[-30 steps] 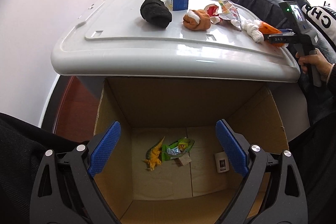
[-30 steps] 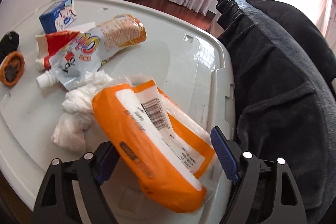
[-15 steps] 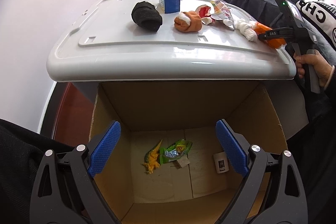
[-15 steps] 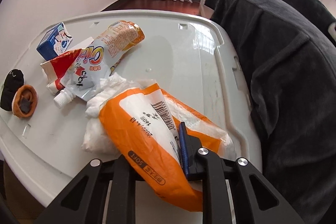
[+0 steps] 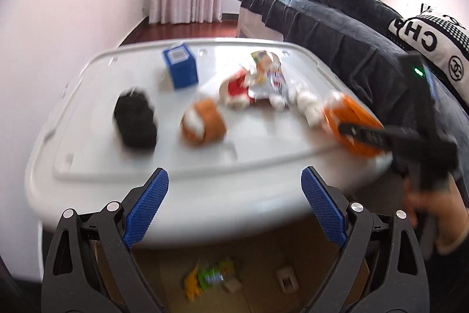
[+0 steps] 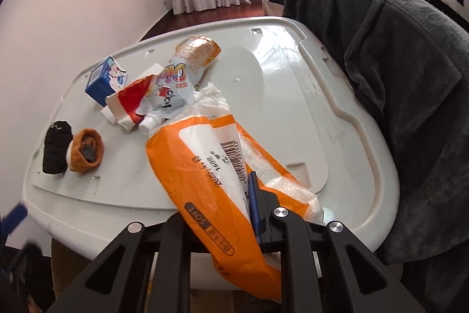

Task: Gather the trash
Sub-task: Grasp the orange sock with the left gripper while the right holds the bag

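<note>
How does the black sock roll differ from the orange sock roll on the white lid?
The black sock roll is plain black; the orange sock roll shows white and a dark core. The black one lies nearer the lid's outer edge; the orange one lies nearer the packets. Both rest on the lid, touching, ungripped.

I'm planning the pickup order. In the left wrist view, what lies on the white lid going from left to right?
Black sock → blue carton → brown sock → red wrapper → white tissue → orange packet, clamped in the right tongs.
</note>
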